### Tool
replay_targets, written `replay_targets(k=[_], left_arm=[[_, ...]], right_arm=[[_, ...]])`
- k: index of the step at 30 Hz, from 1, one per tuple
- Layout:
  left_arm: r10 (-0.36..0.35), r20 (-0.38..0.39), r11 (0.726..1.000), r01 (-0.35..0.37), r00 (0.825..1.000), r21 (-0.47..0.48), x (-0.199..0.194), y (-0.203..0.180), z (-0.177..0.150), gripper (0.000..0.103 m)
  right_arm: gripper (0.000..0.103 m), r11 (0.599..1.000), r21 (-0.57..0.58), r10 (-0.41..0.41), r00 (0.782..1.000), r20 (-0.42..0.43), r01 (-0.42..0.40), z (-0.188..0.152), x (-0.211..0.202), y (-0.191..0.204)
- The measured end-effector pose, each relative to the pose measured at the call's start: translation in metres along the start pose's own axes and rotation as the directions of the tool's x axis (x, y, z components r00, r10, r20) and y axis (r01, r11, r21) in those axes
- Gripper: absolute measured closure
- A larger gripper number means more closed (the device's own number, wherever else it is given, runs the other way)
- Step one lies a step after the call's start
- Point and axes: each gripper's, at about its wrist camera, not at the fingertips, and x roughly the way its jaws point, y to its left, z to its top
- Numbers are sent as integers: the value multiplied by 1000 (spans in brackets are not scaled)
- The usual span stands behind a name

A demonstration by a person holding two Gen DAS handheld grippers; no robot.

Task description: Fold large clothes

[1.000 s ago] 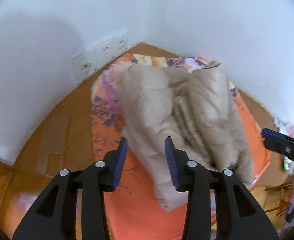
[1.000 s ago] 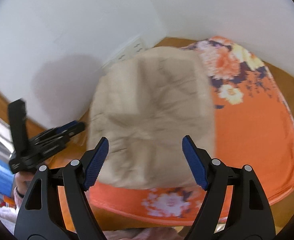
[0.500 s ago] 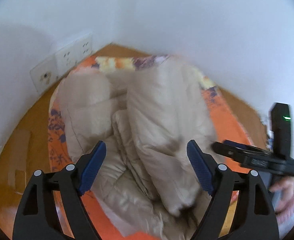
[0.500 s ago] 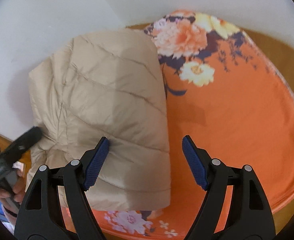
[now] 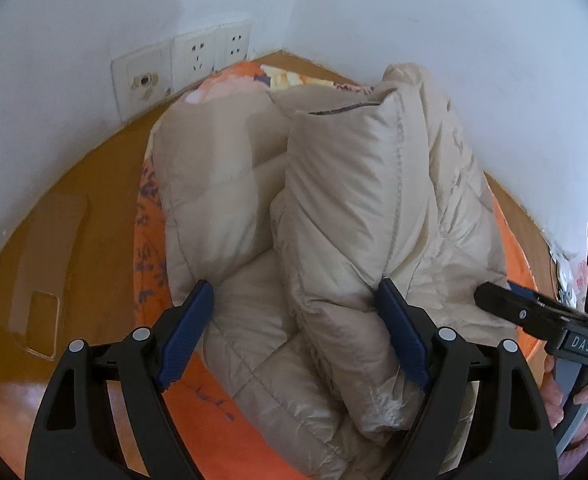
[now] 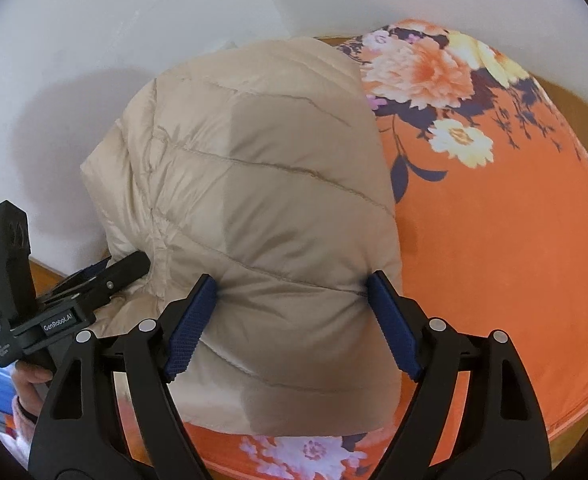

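Quilting puffs the glossy beige jacket [image 6: 261, 184] on floral cloth [image 6: 502, 240].

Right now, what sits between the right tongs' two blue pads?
In the right wrist view, the folded beige puffer jacket bulges between the right tongs; both pads dent it. The orange floral sheet lies beneath.

White walls [image 5: 434, 40] closed in behind and beside the jacket [image 5: 334, 208], and sockets [image 5: 181, 64] stood at upper left. In the right wrist view, bare orange cloth [image 6: 494, 240] filled the right half, free for passage. Wood [image 5: 61, 216] lay open at left.
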Motion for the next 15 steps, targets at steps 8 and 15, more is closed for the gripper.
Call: replay_targets(k=[8,15], left_arm=[[-81,-23,996,80,996,-32,18,15,-1,22],[-91,-27,995,90,995,-42,23,19,1,21]], right_arm=[[18,999,21,-48,999,-1,48,-4,0,0],[15,996,81,-44,999,-2,44,-1,-8,-16]])
